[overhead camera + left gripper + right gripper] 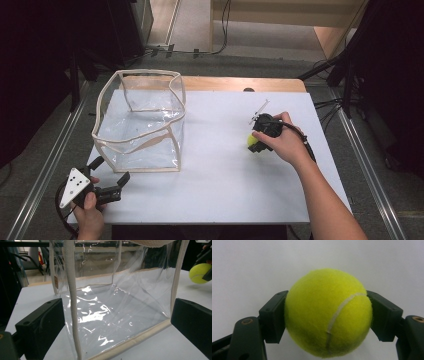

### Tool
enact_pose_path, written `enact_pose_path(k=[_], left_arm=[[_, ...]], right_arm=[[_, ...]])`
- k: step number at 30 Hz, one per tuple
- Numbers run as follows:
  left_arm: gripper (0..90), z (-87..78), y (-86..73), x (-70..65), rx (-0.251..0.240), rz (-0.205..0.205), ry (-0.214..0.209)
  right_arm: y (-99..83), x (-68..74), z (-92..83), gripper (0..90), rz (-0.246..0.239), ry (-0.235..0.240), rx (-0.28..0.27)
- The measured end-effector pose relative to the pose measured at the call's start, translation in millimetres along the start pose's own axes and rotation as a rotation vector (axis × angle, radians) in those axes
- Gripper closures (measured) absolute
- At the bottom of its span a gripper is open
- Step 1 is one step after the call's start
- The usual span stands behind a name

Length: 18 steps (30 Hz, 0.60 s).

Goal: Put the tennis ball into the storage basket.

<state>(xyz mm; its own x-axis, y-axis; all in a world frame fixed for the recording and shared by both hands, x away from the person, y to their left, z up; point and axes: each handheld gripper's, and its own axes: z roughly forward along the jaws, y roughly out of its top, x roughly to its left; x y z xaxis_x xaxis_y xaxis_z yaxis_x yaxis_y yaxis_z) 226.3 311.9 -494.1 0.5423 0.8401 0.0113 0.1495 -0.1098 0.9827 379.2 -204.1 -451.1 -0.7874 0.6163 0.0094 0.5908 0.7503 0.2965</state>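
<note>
Tennis ball [328,312] sits clamped between the jaws of the right gripper [258,142], the pads pressing on its two sides, over the right half of the white table [225,195]. The move ahead, as I judge it, turns on one relation: the clear bag [140,120] stands well apart from the ball, across the table to the person's left, with its cream-trimmed mouth facing up. So the ball would have to travel leftward and clear the rim before going down. Being round, the ball has no long axis and points nowhere; its seam curves across the side facing the right gripper's camera. The bag's longer side runs away from the person. The left gripper [111,176] is far nearer the bag, just in front of its near corner, jaws spread wide and holding nothing.
</note>
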Motion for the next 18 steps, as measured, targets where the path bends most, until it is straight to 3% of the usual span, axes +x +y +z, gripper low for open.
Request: enact_pose_path(k=[18], left_arm=[[0.0,-0.2,0.0,0.3,0.0,0.0,-0.002]], right_arm=[[20.7,13.1,1.2,23.6,-0.036,0.015,-0.011]])
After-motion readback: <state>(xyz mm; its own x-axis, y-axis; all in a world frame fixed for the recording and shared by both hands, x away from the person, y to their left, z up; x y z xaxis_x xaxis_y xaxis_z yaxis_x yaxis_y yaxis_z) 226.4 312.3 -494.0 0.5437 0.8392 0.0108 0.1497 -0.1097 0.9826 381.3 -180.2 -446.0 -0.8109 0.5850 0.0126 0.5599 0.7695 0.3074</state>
